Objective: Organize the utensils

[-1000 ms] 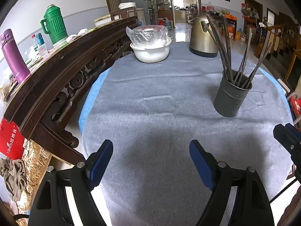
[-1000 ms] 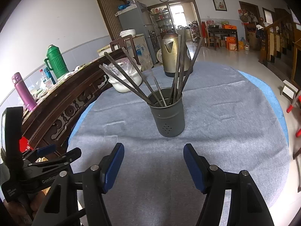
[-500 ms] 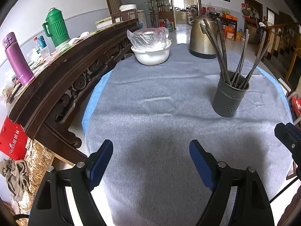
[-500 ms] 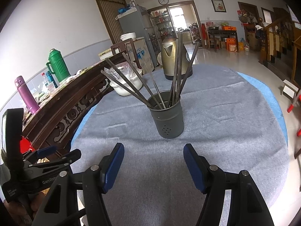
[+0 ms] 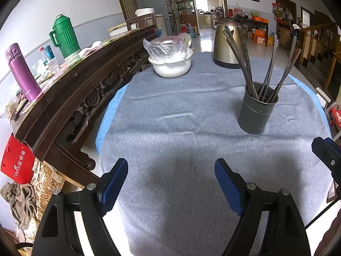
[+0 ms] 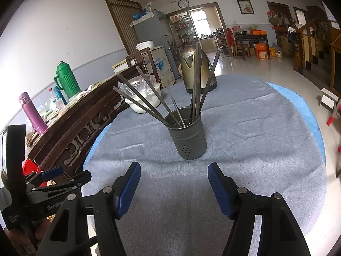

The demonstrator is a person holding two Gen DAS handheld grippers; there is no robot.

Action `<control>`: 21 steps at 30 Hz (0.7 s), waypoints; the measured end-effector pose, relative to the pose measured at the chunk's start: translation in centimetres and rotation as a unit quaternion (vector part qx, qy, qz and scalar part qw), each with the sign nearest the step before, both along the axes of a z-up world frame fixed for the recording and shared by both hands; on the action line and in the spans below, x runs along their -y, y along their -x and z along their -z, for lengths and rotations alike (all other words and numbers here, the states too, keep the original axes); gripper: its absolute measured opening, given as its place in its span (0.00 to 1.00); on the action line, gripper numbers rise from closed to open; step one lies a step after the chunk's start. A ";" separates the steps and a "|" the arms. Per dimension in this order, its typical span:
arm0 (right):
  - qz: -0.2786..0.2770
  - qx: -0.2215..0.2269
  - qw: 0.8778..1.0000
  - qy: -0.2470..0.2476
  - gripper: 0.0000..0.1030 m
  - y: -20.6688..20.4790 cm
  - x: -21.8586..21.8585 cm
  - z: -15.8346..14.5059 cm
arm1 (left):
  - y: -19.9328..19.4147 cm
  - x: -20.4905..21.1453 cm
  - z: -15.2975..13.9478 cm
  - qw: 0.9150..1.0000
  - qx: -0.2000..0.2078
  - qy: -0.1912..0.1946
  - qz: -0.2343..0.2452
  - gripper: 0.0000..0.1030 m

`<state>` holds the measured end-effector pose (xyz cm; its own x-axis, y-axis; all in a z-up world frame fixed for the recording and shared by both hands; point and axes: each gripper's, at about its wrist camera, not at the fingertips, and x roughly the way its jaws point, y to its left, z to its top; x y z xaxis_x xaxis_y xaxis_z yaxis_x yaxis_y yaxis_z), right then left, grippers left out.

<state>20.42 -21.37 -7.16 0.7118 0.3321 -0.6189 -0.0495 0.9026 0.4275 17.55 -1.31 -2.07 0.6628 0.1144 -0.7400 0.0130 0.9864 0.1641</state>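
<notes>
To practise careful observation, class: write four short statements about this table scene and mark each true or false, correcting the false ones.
1. The dark grey perforated metal holder stands upright with long metal utensils in it. True.
2. The right tongs grip the holder. False: they are open and empty, short of it.
3. The white bowl holds a clear plastic bag. True.
4. The brass-coloured kettle lies on its side. False: it stands upright.

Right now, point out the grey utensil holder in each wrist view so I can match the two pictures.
Left wrist view: the utensil holder stands right of centre on the grey cloth.
Right wrist view: the utensil holder stands near the centre, just ahead of the fingers.
Shared landmark: the kettle stands behind it in both.
</notes>
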 end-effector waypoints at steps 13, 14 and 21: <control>0.006 0.017 1.000 -0.004 0.68 1.2 0.8 -1.1 | 1.1 0.4 -1.1 1.000 0.013 -0.004 0.005 0.81; 0.006 0.019 1.000 -0.004 0.68 1.2 0.8 -1.2 | 1.2 0.5 -1.2 1.000 0.014 -0.003 0.006 0.81; 0.007 0.029 1.000 -0.001 0.68 1.8 0.8 -1.8 | 1.8 0.4 -1.9 1.000 0.024 -0.002 0.006 0.81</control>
<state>18.59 -22.22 -5.32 0.7503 0.3240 -0.5762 -0.0620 0.9023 0.4266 15.75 -1.71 -0.13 0.6993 0.1094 -0.7064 0.0163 0.9855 0.1688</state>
